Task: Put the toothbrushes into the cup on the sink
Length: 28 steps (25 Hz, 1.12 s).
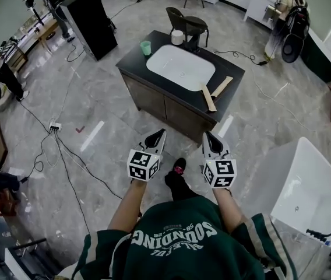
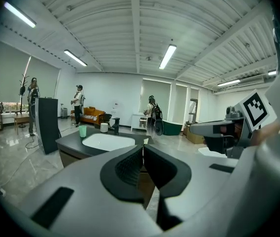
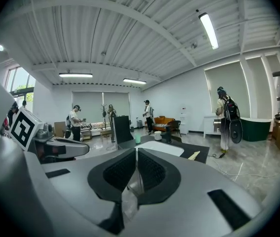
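A sink is set mid-counter. The cup stands at the far left corner, a faucet behind the sink, and the toothbrushes lie right of the sink, by the front edge.

We see a mint-green cup on a black counter around a white basin, above grey marbled floor.

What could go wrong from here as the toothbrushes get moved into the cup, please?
The two toothbrushes lie touching near the front right edge of the counter, so a nudge might knock one off. The green cup stands by the far left corner, across the basin, and may tip when a brush drops in. Both the left gripper and right gripper are shut and must open first.
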Motion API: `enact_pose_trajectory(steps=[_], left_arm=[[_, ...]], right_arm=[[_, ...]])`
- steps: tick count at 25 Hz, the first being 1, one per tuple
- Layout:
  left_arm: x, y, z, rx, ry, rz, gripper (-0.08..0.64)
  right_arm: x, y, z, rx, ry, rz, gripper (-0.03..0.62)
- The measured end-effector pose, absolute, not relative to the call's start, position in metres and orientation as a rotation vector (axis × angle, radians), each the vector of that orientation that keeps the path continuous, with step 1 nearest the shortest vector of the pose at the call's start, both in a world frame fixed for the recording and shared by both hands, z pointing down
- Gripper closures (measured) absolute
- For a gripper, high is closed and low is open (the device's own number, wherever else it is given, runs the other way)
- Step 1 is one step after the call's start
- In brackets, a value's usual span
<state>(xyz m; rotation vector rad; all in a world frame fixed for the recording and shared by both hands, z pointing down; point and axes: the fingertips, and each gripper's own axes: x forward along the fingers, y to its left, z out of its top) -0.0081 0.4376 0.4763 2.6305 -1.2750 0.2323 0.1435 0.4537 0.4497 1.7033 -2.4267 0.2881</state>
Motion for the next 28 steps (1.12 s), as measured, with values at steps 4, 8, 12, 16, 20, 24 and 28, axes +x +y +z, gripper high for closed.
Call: enact_pose_trajectory(steps=[4,8,12,16,20,24,28], left_arm=[[-0.013,0.404,0.482,2.621,-1.262,0.262,0.546],[-0.016,0.365,0.482,2.613,-1.250,0.270,0.546],[-0.015,0.321,0.474,2.615,-1.237,0.270,0.546],[-0.014,0.278,0.473,2.612,-1.227,0.276,0.546],[-0.010,0.240,0.478,2.604,-1.222,0.279,0.546],[-0.003,0.205,0.485,2.601,-1.200,0.291,0.546],[0.008,0.174,0.488,2.600,-1.186,0.291,0.546]], right_arm=[[0.139,0.415,0.449,1.710,-2.427,0.281,0.549],[0.135,0.375,0.450,1.693,-2.422,0.298,0.549],[0.134,0.329,0.443,1.701,-2.422,0.283,0.549],[0.134,0.284,0.440,1.694,-2.425,0.291,0.549],[0.138,0.246,0.447,1.687,-2.423,0.299,0.549],[0.146,0.215,0.450,1.699,-2.413,0.299,0.549],[0.160,0.187,0.456,1.712,-2.399,0.318,0.549]])
